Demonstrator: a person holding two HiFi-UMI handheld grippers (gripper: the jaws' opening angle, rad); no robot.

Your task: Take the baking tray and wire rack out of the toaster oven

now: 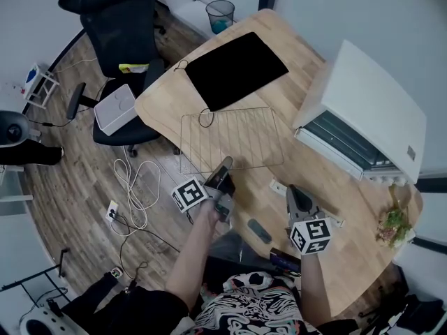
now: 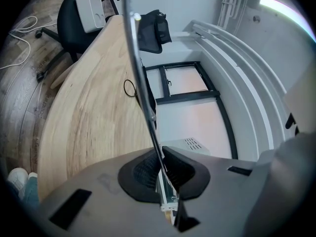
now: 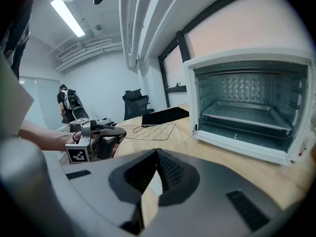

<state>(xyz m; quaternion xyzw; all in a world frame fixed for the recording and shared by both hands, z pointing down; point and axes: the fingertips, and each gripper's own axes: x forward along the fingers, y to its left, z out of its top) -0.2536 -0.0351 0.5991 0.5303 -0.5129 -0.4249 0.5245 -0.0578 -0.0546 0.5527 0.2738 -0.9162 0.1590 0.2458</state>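
Forearms reach in from the bottom edge of the head view, one gripper in each hand. The left gripper [image 1: 225,167] is clenched on the near edge of the rack [image 1: 234,137]. The rack spreads flat over the table [image 1: 328,208], its near left corner jutting past the table's edge. Whether it rests on the wood or hangs just above it I cannot tell. Just beyond the rack lies a flat black tray [image 1: 236,70] on the table. The oven [image 1: 370,103] stands at the right with its front open, apart from both. The right gripper [image 1: 297,195] hovers over the table near the oven, touching nothing. A chair [image 1: 119,26] with a white box [image 1: 115,108] on its seat stands off the table's left end.

From the left gripper view, the pads press on one thin rack wire, which runs up and away over the wood.

From the right gripper view, the jaws are closed together with nothing between them. They point toward the open oven, where a metal shelf [image 3: 247,113] shows inside. At the left of this view the other gripper holds the rack level by its edge.
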